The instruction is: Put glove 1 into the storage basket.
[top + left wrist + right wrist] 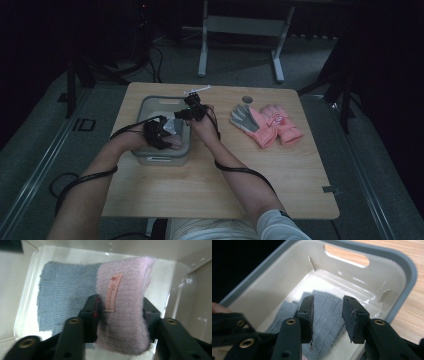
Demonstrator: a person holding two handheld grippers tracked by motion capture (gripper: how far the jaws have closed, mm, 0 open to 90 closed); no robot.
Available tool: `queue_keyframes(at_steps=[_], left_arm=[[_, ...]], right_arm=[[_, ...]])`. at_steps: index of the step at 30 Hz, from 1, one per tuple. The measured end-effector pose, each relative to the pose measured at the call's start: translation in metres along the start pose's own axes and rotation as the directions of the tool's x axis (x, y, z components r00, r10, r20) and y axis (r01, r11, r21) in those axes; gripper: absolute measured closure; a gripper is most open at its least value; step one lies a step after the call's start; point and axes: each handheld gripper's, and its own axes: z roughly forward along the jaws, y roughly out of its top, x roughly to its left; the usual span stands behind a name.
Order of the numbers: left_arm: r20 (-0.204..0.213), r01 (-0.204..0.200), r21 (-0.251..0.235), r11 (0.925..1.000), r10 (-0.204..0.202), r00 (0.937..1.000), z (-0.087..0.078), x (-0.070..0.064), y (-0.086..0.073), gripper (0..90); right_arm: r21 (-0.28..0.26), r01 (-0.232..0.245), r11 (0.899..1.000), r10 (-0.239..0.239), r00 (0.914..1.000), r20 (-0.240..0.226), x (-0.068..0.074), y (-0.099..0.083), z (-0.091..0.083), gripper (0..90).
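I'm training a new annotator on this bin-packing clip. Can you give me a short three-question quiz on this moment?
1. True or false: the left tongs are shut on the pink knit piece.
2. What lies on the floor of the grey bin under the right tongs? A) blue-grey knit cloth B) a sponge C) a cup
3. What lies on the table to the right of the bin?

Key: 1 true. 2 A; those tongs are open, holding nothing. 3 a pair of pink gloves, one showing a grey palm.

Knit cloths (65, 297) in bin (150, 102), gloves (265, 122) to its right
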Motion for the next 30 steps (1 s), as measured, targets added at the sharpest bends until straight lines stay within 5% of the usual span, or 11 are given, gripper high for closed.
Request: queue_keyframes(at_steps=[4,7,10,13,20,24,30], left_arm=[[-0.014,0.047,-0.041,0.998,-0.048,0.9988,-0.012,0.001,-0.001,39.3],[-0.024,0.068,-0.07,0.9953,-0.07,0.9973,-0.02,0.001,-0.003,36.2],[-0.015,0.113,-0.134,0.9845,-0.116,0.9931,-0.031,0.0,-0.005,31.7],[-0.014,0.146,-0.143,0.979,-0.149,0.9887,-0.035,0.0,-0.005,15.0],[0.007,0.201,-0.155,0.9673,-0.202,0.9793,-0.035,-0.005,0.003,4.8],[0.03,0.244,-0.203,0.9484,-0.243,0.9697,-0.039,-0.007,0.007,1.8],[0.074,0.25,-0.246,0.9365,-0.239,0.9683,-0.043,-0.011,0.022,1.4]], right_arm=[[-0.041,0.026,0.999,-0.025,0.9996,0.011,0.0,0.0,-0.015,55.6],[-0.067,0.034,0.997,-0.033,0.9994,0.006,0.0,-0.001,-0.025,52.3],[-0.089,0.048,0.995,-0.049,0.9988,-0.01,-0.002,-0.003,-0.039,46.8],[-0.092,0.053,0.994,-0.055,0.9982,-0.023,-0.003,-0.005,-0.045,43.2],[-0.115,0.067,0.991,-0.07,0.9972,-0.026,-0.015,-0.016,-0.066,29.3],[-0.123,0.062,0.99,-0.064,0.9979,-0.011,-0.023,-0.023,-0.074,26.2],[-0.133,0.038,0.99,-0.041,0.9989,-0.023,-0.038,-0.033,-0.084,21.3]])
